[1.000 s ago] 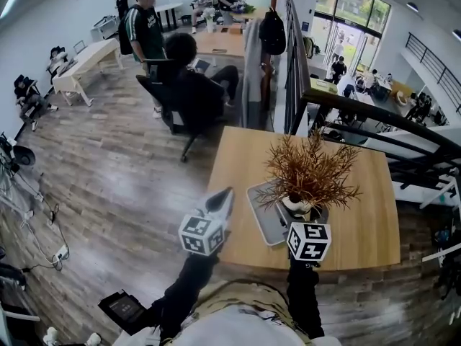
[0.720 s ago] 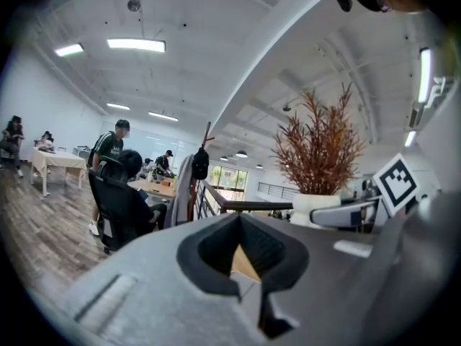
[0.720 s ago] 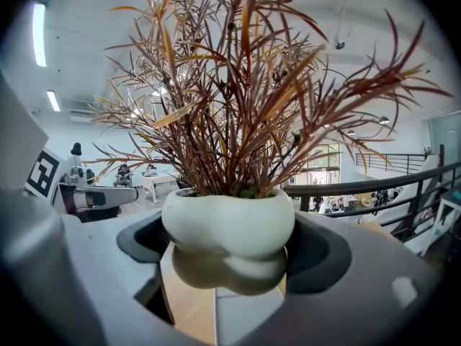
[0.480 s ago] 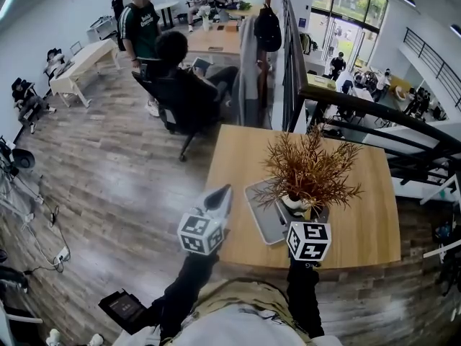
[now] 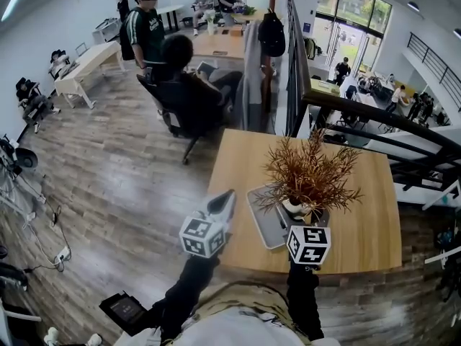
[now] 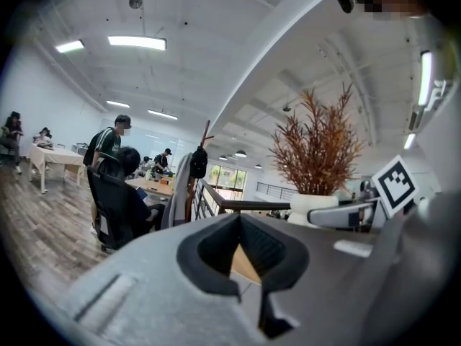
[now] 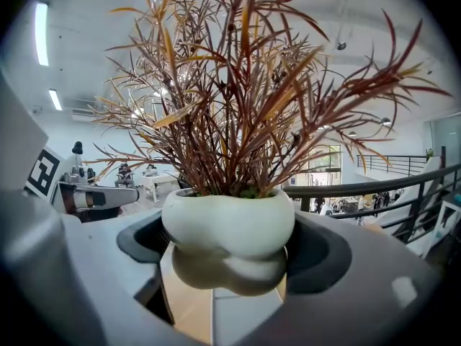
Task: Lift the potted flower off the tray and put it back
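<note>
The potted flower is a white bulbous pot with rusty-brown spiky foliage. My right gripper is shut on the pot, with one jaw pad on each side of it. In the right gripper view the pot hangs slightly above the grey tray. The tray lies on the wooden table near its front edge. My left gripper is held off the table's left edge, shut and holding nothing. From the left gripper view the flower shows to the right.
A dark metal railing runs behind and right of the table. A seated person in an office chair and a standing person are beyond the table's far left corner. Wooden floor stretches left.
Both grippers and the potted flower stay in about the same places. Only the head view shifts slightly, and the standing person at the back moves a little.
</note>
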`<state>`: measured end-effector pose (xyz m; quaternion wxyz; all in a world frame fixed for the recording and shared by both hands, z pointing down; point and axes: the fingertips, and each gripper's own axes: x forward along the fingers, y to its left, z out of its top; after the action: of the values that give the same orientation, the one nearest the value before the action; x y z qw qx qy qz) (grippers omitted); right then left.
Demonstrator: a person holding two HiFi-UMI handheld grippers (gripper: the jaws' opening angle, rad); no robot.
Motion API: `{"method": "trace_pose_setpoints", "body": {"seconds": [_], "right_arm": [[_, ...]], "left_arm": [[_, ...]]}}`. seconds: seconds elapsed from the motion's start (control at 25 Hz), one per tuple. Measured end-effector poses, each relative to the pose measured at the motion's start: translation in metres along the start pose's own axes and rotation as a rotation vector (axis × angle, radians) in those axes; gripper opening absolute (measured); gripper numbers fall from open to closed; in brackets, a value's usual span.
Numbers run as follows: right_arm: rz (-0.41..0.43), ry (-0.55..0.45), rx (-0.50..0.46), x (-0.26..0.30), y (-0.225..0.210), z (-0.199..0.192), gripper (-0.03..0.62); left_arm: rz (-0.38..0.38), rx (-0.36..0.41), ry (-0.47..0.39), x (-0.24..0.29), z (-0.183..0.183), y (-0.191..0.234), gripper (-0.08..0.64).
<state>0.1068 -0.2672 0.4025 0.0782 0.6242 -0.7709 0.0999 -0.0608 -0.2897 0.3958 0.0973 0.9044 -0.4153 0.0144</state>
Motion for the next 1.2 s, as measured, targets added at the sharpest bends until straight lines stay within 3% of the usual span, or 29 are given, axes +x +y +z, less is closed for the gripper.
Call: {"method": "trace_pose_setpoints", "body": {"seconds": [0.36,0.72,1.0,1.2], "right_arm": [[0.003,0.006,0.002,-0.001,-0.002,-0.003,0.491],[0.007,0.017,0.017,0.003,-0.005,-0.021,0.492],[0.005,0.039,0.018,0.005,-0.009,-0.04,0.492],[0.012,0.046,0.001,0.011,-0.015,-0.067,0.491]], "left_arm": [[-0.022,-0.005,0.03,0.001,-0.004,-0.008,0.0],[-0.028,-0.033,0.104,0.005,-0.044,-0.007,-0.001],[-0.017,-0.019,0.141,0.003,-0.059,-0.005,0.0],[0.001,0.0,0.176,0.003,-0.09,-0.001,0.0]]}}
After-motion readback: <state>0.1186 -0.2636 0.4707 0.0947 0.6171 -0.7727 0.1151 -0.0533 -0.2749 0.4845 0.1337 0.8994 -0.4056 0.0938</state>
